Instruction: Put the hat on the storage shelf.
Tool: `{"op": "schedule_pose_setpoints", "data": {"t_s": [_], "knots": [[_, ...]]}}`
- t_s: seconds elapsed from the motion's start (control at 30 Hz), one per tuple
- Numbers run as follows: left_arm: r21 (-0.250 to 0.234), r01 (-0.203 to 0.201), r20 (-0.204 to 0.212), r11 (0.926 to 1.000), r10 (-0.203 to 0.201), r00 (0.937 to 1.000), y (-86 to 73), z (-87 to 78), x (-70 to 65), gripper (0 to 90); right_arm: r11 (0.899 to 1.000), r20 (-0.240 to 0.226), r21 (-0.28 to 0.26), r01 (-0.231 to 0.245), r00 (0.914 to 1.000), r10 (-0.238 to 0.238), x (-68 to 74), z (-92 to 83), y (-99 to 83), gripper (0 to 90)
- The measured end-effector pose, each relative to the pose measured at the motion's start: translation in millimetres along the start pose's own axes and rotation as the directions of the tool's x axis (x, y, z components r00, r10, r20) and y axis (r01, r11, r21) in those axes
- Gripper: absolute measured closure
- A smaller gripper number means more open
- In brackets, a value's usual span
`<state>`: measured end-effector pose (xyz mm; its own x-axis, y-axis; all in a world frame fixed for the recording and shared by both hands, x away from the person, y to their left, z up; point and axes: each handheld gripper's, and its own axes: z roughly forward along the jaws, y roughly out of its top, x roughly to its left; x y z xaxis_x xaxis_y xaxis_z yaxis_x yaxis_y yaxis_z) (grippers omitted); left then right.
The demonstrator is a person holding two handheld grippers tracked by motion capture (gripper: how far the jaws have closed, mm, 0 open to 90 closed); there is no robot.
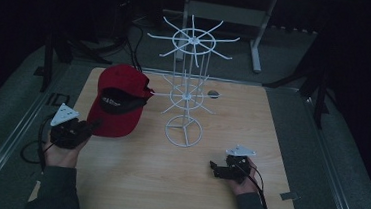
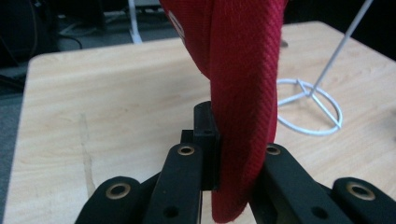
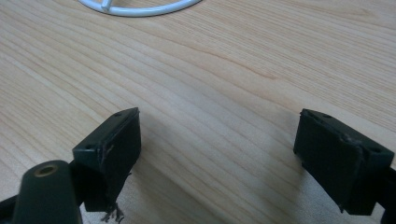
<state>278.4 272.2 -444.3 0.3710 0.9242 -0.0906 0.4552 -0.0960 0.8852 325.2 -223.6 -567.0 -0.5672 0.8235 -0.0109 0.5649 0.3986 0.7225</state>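
Pinching the brim of a red fabric baseball cap (image 2: 243, 93), the left gripper (image 2: 224, 154) has its two black jaws pressed onto the cloth from either side, the brim standing on edge between them. In the high view the left gripper (image 1: 93, 125) sits at the near left edge of the light wooden table (image 1: 137, 181), and the red fabric baseball cap (image 1: 119, 99) rises from it, tilted so that its dark inside and a white label face the camera; its crown reaches toward the far left part of the table.

Just to the right of the cap stands a white wire display stand (image 1: 187, 94), with a round ring base resting on the wood, a thin upright stem and two tiers of spokes. In the left gripper view the ring base (image 2: 310, 109) lies beyond the cap, close but apart from it.

Well away, near the right front of the table, the right gripper (image 1: 213, 166) lies low over the wood. Its jaws are spread wide with only bare table between them, and the right gripper (image 3: 217, 154) faces the near arc of the white ring (image 3: 140, 8).
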Motion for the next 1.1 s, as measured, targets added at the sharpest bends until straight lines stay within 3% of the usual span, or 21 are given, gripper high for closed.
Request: {"op": "schedule_pose_setpoints", "data": {"t_s": [0.27, 0.6, 1.1], "knots": [[-0.061, 0.023, -0.025, 0.9979, -0.025, 0.9994, 16.9, -8.0, 1.6, 85.8, 1.000, 0.000, 0.001, -0.002, 1.0000, 0.002, 0.1, -0.1, 0.1, 14.7], [-0.146, 0.060, -0.048, 0.9874, -0.068, 0.9966, 36.7, -17.3, 1.8, 85.8, 1.000, 0.000, 0.001, -0.002, 1.0000, 0.002, 0.1, -0.1, 0.1, 14.7], [-0.200, 0.049, -0.051, 0.9787, -0.060, 0.9969, 62.5, -30.0, -1.3, 85.8, 1.000, 0.000, 0.000, -0.001, 1.0000, 0.001, 0.0, -0.1, 0.2, 14.7]]}}
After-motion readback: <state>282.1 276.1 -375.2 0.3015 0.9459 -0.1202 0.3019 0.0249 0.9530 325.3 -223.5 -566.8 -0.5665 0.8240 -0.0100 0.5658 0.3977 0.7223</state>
